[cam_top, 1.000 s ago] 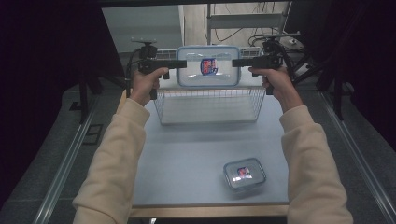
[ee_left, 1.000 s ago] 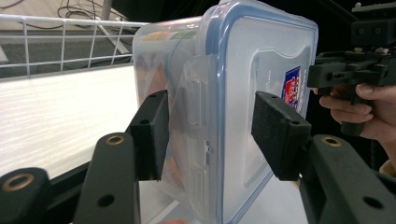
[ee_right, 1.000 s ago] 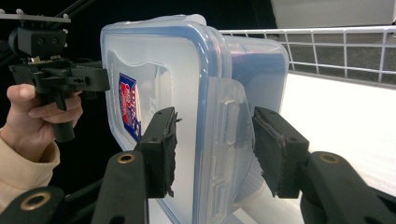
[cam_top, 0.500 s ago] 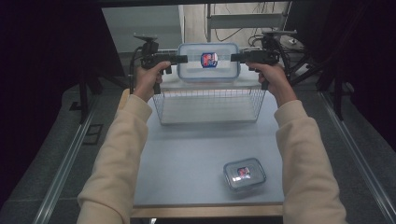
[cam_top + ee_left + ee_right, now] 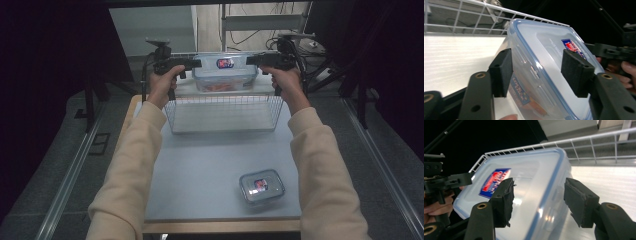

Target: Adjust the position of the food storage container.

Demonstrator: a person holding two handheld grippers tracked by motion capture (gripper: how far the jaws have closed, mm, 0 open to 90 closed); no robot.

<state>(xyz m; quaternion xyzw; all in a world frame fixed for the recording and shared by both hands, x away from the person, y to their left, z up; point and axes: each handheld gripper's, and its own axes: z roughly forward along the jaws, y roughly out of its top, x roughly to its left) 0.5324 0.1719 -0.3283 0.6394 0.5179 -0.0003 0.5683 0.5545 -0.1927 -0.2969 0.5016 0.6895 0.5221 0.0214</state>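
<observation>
A clear lidded container [image 5: 225, 72] with a blue rim and a red-and-blue label sits tilted in the far part of the white wire basket [image 5: 225, 107]. My left gripper [image 5: 197, 62] is at its left end and my right gripper [image 5: 250, 60] at its right end. In the left gripper view the container's end [image 5: 544, 50] lies between my left gripper's [image 5: 539, 70] spread pads. In the right gripper view the other end [image 5: 534, 175] lies between my right gripper's [image 5: 539, 197] pads, with a gap at one pad. Both pairs of jaws have just been opening.
A smaller lidded container [image 5: 261, 186] lies on the grey table [image 5: 210, 160] near its front right. The basket's rim [image 5: 474, 15] [image 5: 594, 142] rises behind the big container. Cables and a stand crowd the floor beyond the table.
Both hands moved away from me and down with the big container, which now rests lower, inside the basket's far part. Both pairs of jaws stand wider than before.
</observation>
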